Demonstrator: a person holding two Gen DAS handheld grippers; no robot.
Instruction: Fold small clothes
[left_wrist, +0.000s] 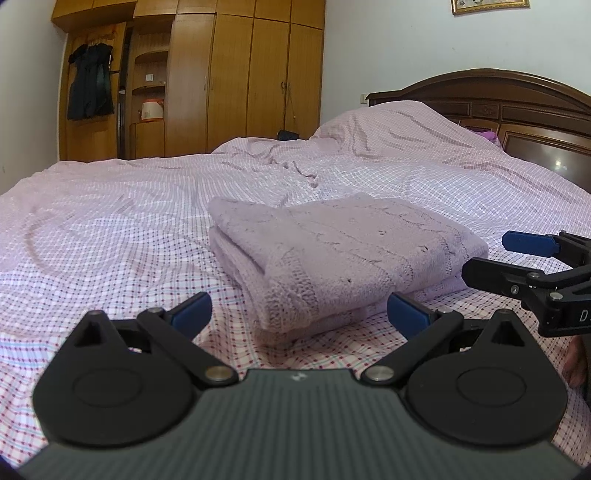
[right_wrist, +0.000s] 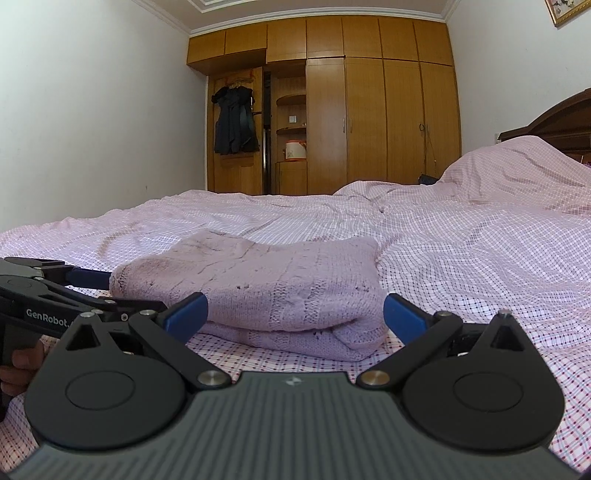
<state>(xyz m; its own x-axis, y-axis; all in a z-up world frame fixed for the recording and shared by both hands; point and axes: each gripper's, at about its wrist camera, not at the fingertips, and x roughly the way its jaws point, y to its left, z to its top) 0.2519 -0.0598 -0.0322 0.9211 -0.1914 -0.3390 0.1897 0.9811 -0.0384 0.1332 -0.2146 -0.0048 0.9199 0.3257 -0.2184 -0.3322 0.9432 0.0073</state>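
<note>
The left gripper (left_wrist: 299, 314), at the bottom of its own frame, is hovering with its blue-tipped fingers spread wide and holding nothing, the near corner of a folded lilac knitted garment (left_wrist: 343, 254) lying just beyond the tips. The right gripper (right_wrist: 293, 314) is sitting likewise low in its frame, fingers spread and empty, facing the garment's stacked fold edge. In the left view it is entering from the right edge of the frame, close to the bundle but apparently not touching it. The garment is resting at mid-frame on the bed (left_wrist: 110, 236), on a pink checked sheet, as a compact, several-layered rectangle. Judging by that, the folding is looking essentially done; what may be left is a final tidy or setting the piece aside, and no other loose clothes are showing on the sheet. In the left view the bundle's long axis is running from lower centre toward the right of the frame; in the right view it is lying roughly across the frame. A wooden wardrobe (right_wrist: 369, 110) is standing behind.
</note>
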